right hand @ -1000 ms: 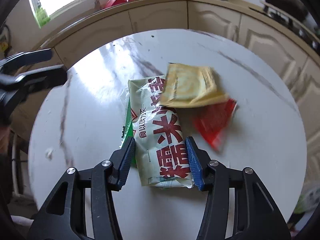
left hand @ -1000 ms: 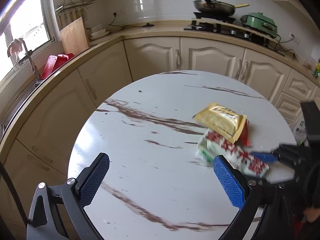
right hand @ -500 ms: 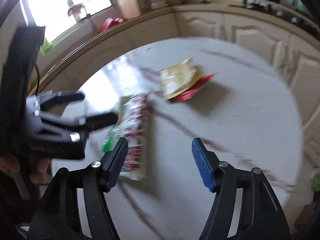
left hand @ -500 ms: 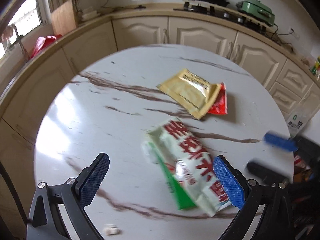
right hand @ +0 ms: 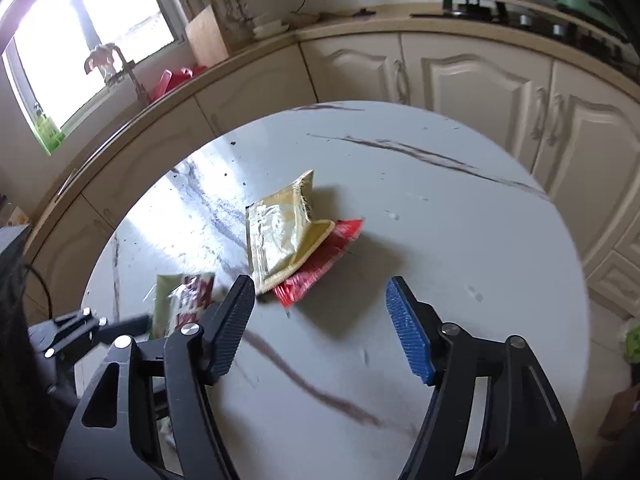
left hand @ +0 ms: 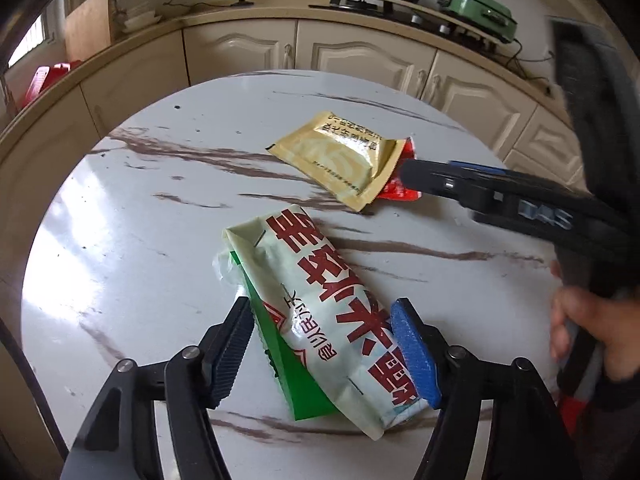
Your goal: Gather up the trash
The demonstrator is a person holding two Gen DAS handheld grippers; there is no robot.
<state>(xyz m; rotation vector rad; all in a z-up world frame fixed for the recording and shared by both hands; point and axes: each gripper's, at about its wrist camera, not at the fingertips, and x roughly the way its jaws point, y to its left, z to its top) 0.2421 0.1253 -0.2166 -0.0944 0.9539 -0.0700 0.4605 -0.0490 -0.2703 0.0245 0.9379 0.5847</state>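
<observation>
1 white-and-red wrapper [left hand: 332, 312] flat on desk [left hand: 140, 240], between closing left claw [left hand: 326, 354] fingers, pads not yet pressing.

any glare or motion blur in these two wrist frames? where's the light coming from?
Left wrist view: pale green rice bag with red lettering is sharp between the closing left gripper; the right gripper is motion-smeared; soft sheen on the round marble table. Right wrist view: blown-out window is the light source, with strong glare on the tabletop; the glossy yellow packet reflects and casts a shadow rightward.
</observation>
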